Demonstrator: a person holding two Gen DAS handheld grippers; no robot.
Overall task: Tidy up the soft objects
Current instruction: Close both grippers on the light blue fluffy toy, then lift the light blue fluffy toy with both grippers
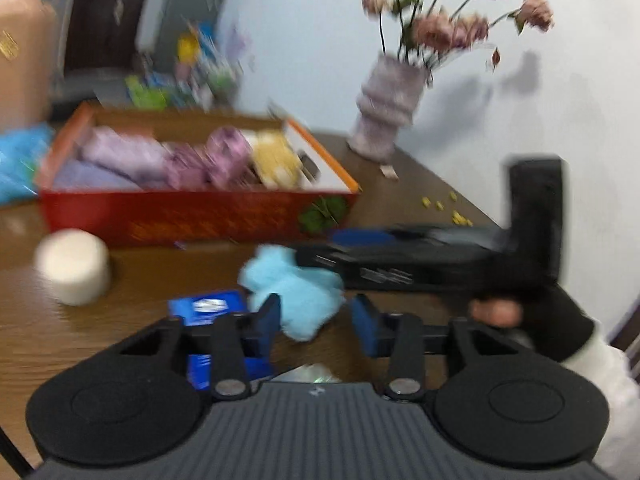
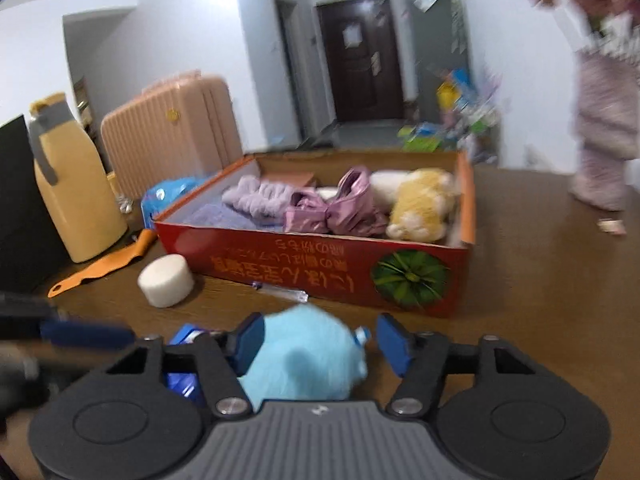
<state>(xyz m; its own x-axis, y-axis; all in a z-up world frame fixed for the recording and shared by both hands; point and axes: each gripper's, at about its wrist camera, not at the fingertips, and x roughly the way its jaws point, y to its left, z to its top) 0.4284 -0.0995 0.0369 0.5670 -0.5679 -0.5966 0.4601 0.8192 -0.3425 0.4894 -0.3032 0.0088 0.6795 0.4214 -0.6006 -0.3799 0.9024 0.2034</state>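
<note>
Left wrist view: the left gripper stands spread, its left pad at the edge of the light-blue plush on the counter, the right pad apart from it. The right gripper comes in from the side onto the same toy; both closing there could clash or tug it apart.

Right wrist view: the right gripper is spread around the plush, left pad close, right pad clear. A shallow pinch on fluff may slip before the red box, or drag the blue packet along.
</note>
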